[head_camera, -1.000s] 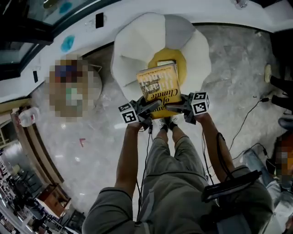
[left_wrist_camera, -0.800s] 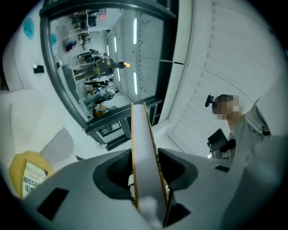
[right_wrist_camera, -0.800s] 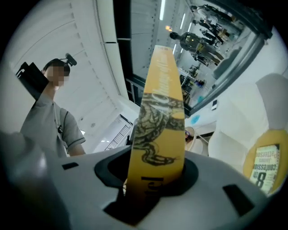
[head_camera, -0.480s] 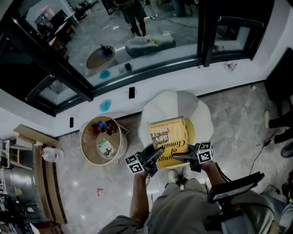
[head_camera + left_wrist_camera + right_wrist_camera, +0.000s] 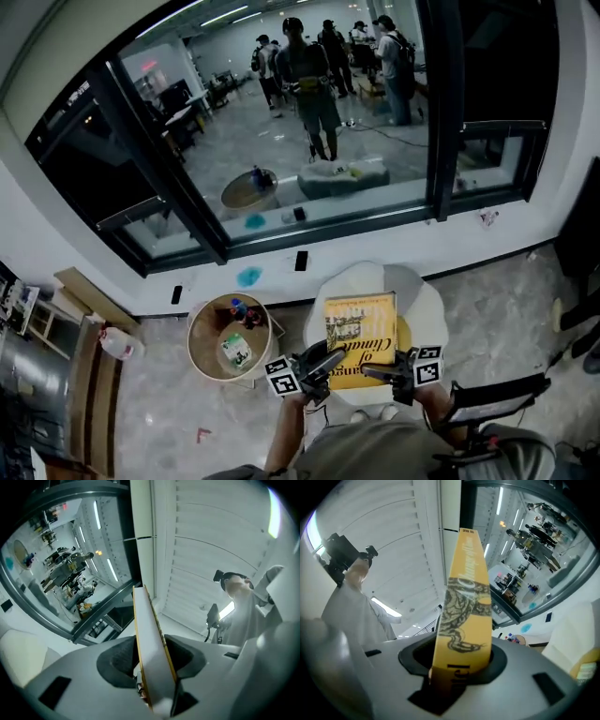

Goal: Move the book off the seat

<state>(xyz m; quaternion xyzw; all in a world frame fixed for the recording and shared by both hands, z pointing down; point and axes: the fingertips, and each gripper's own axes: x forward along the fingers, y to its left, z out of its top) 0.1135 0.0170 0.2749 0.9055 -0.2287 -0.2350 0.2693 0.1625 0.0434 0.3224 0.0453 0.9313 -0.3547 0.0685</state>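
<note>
A yellow book hangs in the air over the white round seat, front cover facing up. My left gripper grips its near left corner; its jaws have just been closing, and the book's white page edge stands between them with both pads pressed on it. My right gripper is shut on the near right corner, with the yellow spine upright in its jaws. A yellow cushion lies on the seat under the book.
A small round wooden table with a few small items stands left of the seat. A white wall and a large dark-framed window run behind it, with several people beyond the glass. A plastic jug stands at far left.
Both grippers have risen with the book, lifting it off the yellow cushion. The head view has tilted up, so the window and the room beyond now show.
</note>
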